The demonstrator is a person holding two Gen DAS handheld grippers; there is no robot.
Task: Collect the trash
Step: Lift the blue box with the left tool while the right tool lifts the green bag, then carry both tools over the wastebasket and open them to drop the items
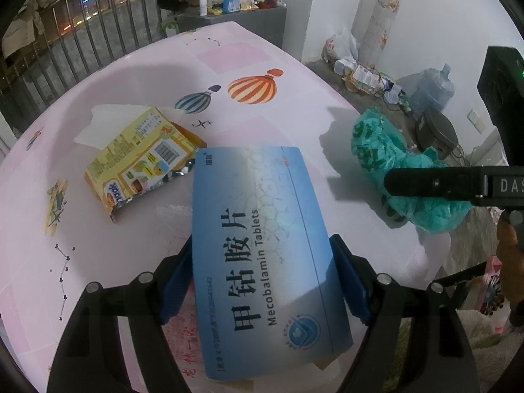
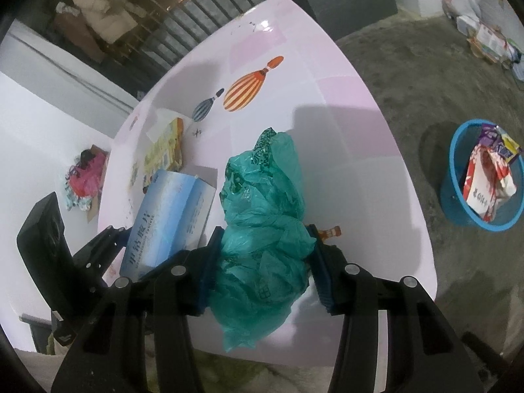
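A blue and white medicine box (image 1: 255,196) marked "Mecobalamin Tablets" sits between the blue pads of my left gripper (image 1: 260,252), which is shut on its two long sides, just above the pink table (image 1: 262,59). My right gripper (image 2: 265,239) is shut on a crumpled green plastic bag (image 2: 262,196) near the table's front edge; its pads press into the bag on both sides. In the left wrist view the same green bag (image 1: 376,150) shows at the right. The box (image 2: 170,209) shows left of the bag in the right wrist view. A torn yellow snack wrapper (image 1: 140,163) lies on the table behind the box.
A blue basket (image 2: 458,140) holding wrappers and a red-and-white package stands on the concrete floor right of the table. White paper (image 1: 98,124) lies under the snack wrapper. A small brown item (image 2: 330,231) peeks out by the right pad. Clutter lines the far wall.
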